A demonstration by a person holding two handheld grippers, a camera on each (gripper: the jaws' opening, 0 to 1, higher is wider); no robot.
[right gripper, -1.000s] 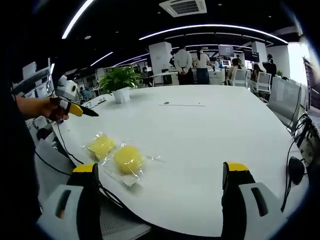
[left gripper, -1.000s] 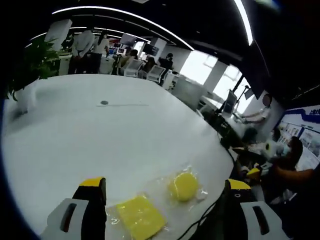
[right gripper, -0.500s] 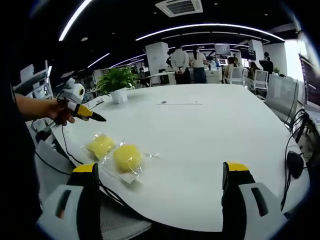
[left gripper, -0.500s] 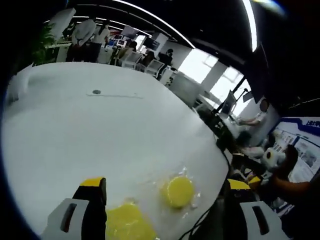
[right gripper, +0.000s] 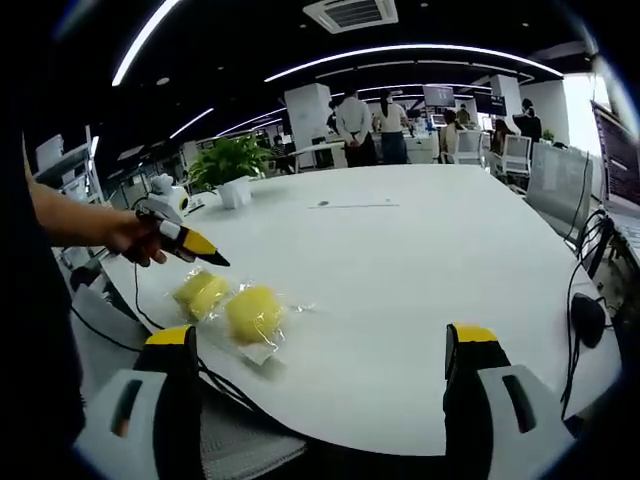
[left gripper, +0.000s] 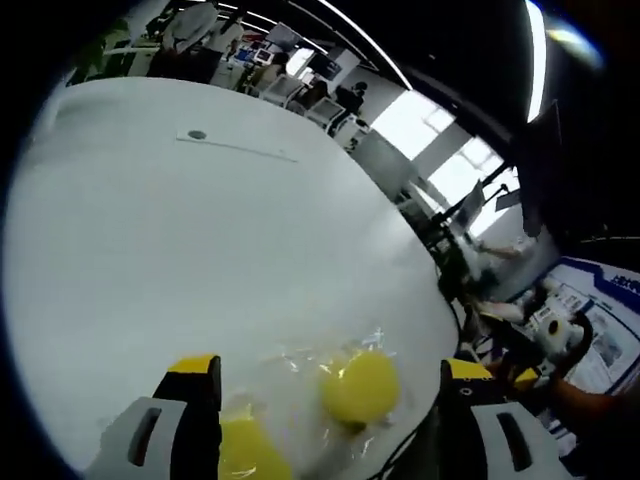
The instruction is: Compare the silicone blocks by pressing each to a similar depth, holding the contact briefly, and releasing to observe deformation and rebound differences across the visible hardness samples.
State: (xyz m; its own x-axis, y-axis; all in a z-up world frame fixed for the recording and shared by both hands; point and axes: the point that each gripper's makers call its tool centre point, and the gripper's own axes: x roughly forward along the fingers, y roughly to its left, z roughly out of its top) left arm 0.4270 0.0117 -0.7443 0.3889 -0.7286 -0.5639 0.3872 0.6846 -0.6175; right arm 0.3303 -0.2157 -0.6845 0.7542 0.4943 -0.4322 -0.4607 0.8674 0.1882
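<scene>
Right gripper view showed us a large white table (right gripper: 420,260) with two yellow silicone blocks near its left edge, each in clear plastic wrap. The rounder block (right gripper: 255,312) lay nearer to us, and the flatter block (right gripper: 201,293) sat just beside it, on its left. Our right gripper (right gripper: 325,380) stood wide open with nothing between its yellow-tipped jaws, well short of both blocks. From the left, our hand (right gripper: 140,238) brought the left gripper (right gripper: 196,246) in above the table, its dark tip pointing down toward the flatter block but clear of it. A potted plant (right gripper: 232,165) stood farther back on the table, and people (right gripper: 368,125) stood beyond its far edge. A black cable (right gripper: 150,320) trailed off the table's left edge.

Left gripper view looked down on the same table (left gripper: 180,250). The rounder block (left gripper: 360,385) lay between the spread jaws, and the flatter block (left gripper: 245,452) showed partly beside the left jaw. We saw the left gripper (left gripper: 330,400) open and holding nothing, and could not tell whether it touched either block.
</scene>
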